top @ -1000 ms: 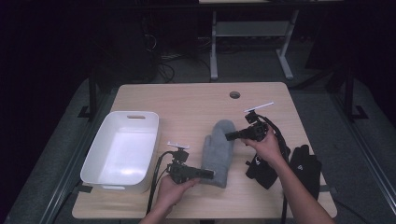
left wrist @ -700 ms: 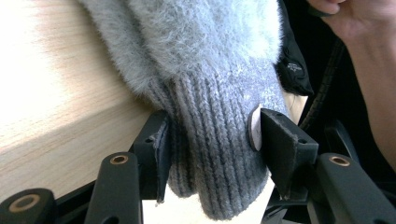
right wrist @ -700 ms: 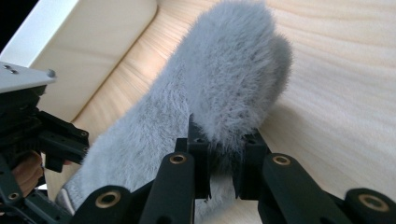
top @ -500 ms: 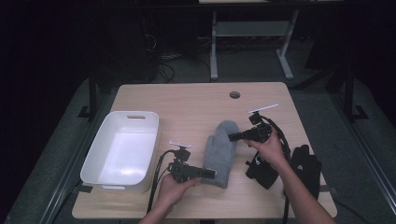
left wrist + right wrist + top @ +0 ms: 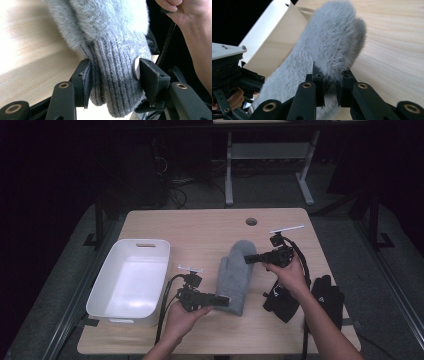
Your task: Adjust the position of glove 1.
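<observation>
A fuzzy grey knitted mitten [image 5: 235, 275] lies stretched between 2 hand-held grippers above a light wooden table [image 5: 200, 230]. The left gripper [image 5: 222, 301] clamps the mitten's ribbed cuff [image 5: 112, 82], its jaws pressed against both sides of the knit. The right gripper [image 5: 248, 259] pinches the fluffy fingertip end [image 5: 337, 50], jaws nearly closed on the fabric. A white rectangular plastic tub [image 5: 131, 285] sits just left of the mitten; black gloves [image 5: 327, 295] lie at the table's right edge.
</observation>
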Motion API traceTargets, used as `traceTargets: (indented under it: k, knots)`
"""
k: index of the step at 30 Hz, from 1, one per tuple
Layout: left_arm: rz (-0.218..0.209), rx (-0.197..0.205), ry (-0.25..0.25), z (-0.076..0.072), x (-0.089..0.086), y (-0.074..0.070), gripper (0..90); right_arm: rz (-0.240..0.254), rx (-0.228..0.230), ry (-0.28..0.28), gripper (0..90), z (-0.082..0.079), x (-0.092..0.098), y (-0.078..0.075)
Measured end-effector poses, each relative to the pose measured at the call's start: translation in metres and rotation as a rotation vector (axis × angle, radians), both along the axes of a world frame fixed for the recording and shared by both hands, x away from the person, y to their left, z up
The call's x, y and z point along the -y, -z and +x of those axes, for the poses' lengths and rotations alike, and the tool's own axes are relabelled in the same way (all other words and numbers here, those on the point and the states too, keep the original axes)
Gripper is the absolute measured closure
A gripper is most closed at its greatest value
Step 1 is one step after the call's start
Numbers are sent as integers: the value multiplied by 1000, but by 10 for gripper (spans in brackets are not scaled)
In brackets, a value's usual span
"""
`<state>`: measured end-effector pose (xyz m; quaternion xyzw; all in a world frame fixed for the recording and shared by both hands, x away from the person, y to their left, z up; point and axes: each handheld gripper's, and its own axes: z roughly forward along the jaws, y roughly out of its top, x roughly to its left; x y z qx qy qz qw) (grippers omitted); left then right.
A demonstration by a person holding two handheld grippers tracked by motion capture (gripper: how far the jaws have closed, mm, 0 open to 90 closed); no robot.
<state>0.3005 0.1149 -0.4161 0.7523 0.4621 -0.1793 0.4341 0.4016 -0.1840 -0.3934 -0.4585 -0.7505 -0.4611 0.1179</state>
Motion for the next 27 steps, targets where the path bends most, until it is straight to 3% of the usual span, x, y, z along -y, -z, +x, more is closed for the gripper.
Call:
traceTargets:
  k: [13,27]
  knots:
    - [-1,37,-9,1,-12,-23,466,74,-1,25,789,2,-9,-24]
    - [-4,61,-28,2,-28,-40,465,121,-13,24,790,9,-27,-41]
